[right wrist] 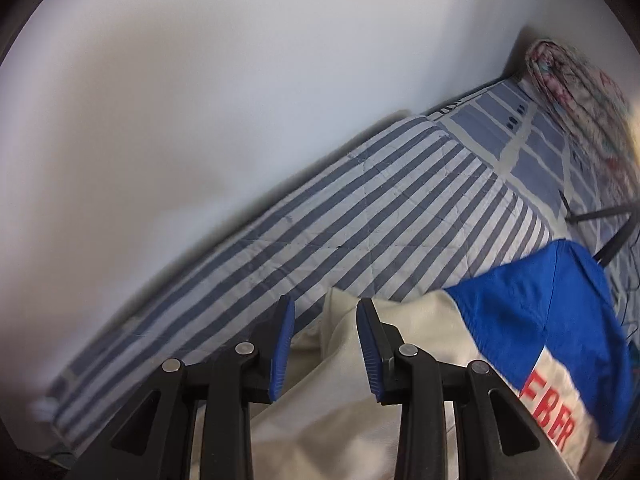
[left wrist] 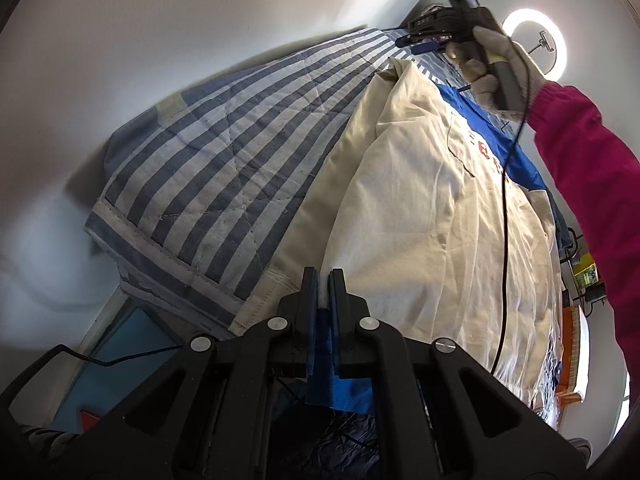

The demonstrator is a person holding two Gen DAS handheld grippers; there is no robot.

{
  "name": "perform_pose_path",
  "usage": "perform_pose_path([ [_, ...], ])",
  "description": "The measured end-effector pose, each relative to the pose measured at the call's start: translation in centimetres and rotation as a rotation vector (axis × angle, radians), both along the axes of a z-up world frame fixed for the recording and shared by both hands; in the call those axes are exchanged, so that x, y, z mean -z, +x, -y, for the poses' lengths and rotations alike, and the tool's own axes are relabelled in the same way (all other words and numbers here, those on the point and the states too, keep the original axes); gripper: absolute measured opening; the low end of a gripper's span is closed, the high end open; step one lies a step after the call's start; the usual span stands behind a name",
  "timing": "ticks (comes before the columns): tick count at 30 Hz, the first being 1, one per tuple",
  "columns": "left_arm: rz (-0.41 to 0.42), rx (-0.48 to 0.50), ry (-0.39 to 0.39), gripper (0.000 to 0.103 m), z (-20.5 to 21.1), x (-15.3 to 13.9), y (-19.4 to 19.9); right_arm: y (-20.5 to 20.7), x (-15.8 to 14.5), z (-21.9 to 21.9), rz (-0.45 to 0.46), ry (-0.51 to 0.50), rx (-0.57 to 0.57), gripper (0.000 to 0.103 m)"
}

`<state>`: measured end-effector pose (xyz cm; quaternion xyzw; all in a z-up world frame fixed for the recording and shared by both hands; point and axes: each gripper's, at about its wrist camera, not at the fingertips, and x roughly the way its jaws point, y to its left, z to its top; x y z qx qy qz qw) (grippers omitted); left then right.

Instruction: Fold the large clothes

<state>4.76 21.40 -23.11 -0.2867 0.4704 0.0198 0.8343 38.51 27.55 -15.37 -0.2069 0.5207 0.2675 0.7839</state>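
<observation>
A large cream garment (left wrist: 420,208) with a blue panel (right wrist: 552,312) and red letters (right wrist: 548,412) lies along the striped bedspread (left wrist: 224,152). At the near end my left gripper (left wrist: 323,276) is shut, pinching a fold of the garment's blue cloth (left wrist: 344,392) between its fingers. A gloved hand (left wrist: 492,68) with a pink sleeve holds my right gripper (left wrist: 416,42) over the far end of the garment. In the right wrist view that gripper (right wrist: 325,302) stands open above a cream corner (right wrist: 340,320), and its blue pads (right wrist: 282,344) touch nothing.
A white wall (right wrist: 240,80) runs along the far side of the bed. A rolled floral quilt (right wrist: 580,112) lies at the bed's end, beside black stand legs (right wrist: 600,212). A ring light (left wrist: 534,44) shines behind the hand. A black cable (left wrist: 504,240) hangs over the garment.
</observation>
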Motion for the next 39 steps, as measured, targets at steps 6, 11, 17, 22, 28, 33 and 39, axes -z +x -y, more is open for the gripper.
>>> perform_pose_path([
  [6, 0.001, 0.013, 0.021, 0.004, 0.5, 0.1, 0.1, 1.2, 2.8, -0.3, 0.006, -0.081, -0.016, 0.033],
  [11, -0.003, 0.011, 0.032, 0.004, 0.7, 0.2, 0.2, 1.0, 3.2, -0.3, 0.005, -0.083, -0.044, 0.008],
  [17, 0.000, -0.036, 0.070, 0.004, -0.6, 0.1, -0.9, 1.7, 1.5, 0.2, 0.064, -0.018, 0.041, 0.002],
  [22, -0.047, -0.038, 0.090, 0.003, -0.6, 1.2, -0.5, 3.4, 2.9, -0.7, 0.058, 0.025, 0.118, 0.000],
  [28, -0.048, -0.024, 0.119, 0.004, -0.3, 0.9, -0.5, 2.3, 0.5, 1.6, 0.063, 0.208, 0.159, 0.007],
  [33, -0.026, -0.035, 0.113, 0.004, -0.9, 0.2, -1.2, -3.2, -2.8, 6.9, 0.049, 0.286, 0.146, 0.017],
  [39, 0.009, -0.023, 0.093, 0.004, -1.5, -1.2, -2.1, -10.6, 1.2, 10.8, -0.069, 0.274, 0.152, 0.017],
])
